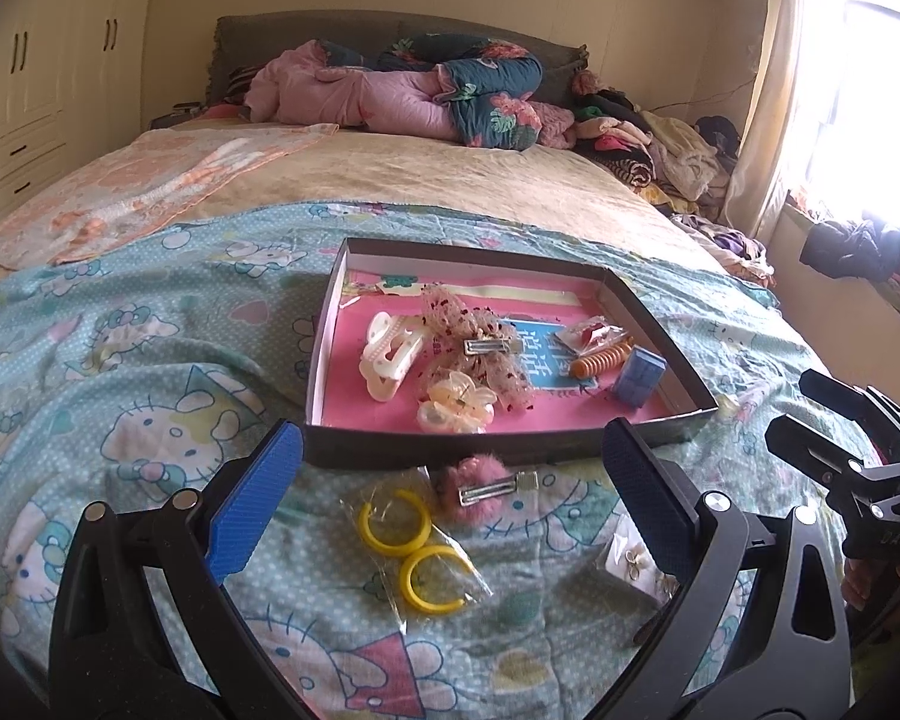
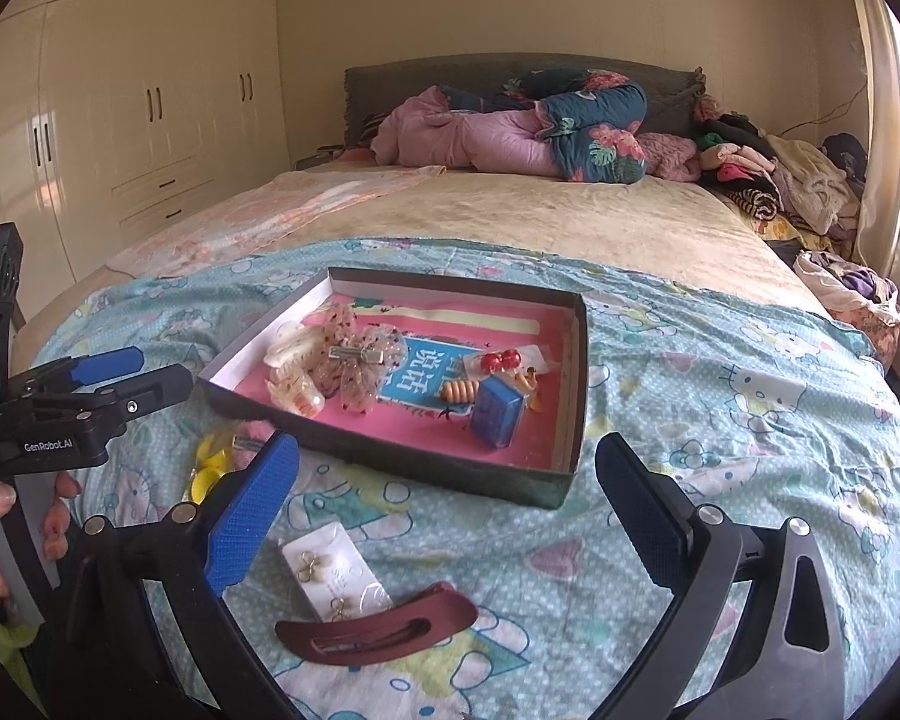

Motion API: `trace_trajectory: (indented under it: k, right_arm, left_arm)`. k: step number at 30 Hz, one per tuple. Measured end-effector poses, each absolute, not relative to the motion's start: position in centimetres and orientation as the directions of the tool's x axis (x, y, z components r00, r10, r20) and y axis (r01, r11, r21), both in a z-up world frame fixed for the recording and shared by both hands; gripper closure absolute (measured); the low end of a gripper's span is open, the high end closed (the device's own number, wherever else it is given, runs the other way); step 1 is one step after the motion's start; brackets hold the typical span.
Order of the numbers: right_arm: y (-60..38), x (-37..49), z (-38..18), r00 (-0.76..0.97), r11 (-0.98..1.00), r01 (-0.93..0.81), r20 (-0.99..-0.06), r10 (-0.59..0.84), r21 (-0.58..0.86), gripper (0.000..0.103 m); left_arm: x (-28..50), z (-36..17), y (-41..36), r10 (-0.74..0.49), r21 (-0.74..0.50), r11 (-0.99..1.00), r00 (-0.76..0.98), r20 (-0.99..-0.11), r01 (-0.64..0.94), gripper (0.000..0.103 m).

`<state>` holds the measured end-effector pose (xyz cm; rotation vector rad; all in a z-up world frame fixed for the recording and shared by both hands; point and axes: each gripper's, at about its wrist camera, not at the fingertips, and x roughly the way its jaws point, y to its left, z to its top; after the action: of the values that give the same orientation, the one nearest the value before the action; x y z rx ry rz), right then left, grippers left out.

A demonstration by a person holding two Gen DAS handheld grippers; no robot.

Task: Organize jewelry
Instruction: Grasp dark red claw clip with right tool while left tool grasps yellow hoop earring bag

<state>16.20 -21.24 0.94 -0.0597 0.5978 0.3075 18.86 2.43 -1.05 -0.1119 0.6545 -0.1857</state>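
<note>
On the bedspread (image 2: 690, 360), only the right view shows a maroon clip (image 2: 378, 624).

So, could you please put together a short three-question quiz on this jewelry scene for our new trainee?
1. True or false: the yellow hoop earrings lie inside the box.
2. Which lies nearest the right gripper: A) maroon hair clip B) blue case C) white claw clip?
3. Are the left gripper jaws open or shut?

Key: 1 false, they lie on the blanket before it; 2 A; 3 open.
</note>
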Motion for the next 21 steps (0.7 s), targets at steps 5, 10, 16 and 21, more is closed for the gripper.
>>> trace_trajectory:
  k: [5, 10, 16, 21]
  right_arm:
    - [-21.3, 15.3, 0.5, 0.784, 0.953, -0.302, -0.562, 0.263, 0.025, 0.006]
    - [-21.7, 14.4, -0.1, 0.781, 0.952, -0.304, -0.565, 0.266, 0.028, 0.006]
    - [-22.4, 13.8, -1.1, 0.771, 0.954, -0.298, -0.579, 0.265, 0.040, 0.006]
    - [-23.1, 13.4, -2.0, 0.764, 0.956, -0.289, -0.590, 0.261, 0.048, 0.006]
  left_arm:
    - [18.2, -1.7, 2.3, -0.197, -0.148, 0.980, 0.771, -0.606, 0.134, 0.012]
    - [17.5, -2.1, 2.0, -0.193, -0.139, 0.981, 0.763, -0.617, 0.136, 0.012]
    - [17.0, -2.9, 1.4, -0.192, -0.127, 0.981, 0.749, -0.634, 0.144, 0.012]
    - [16.9, -3.8, 0.8, -0.191, -0.118, 0.981, 0.733, -0.653, 0.151, 0.012]
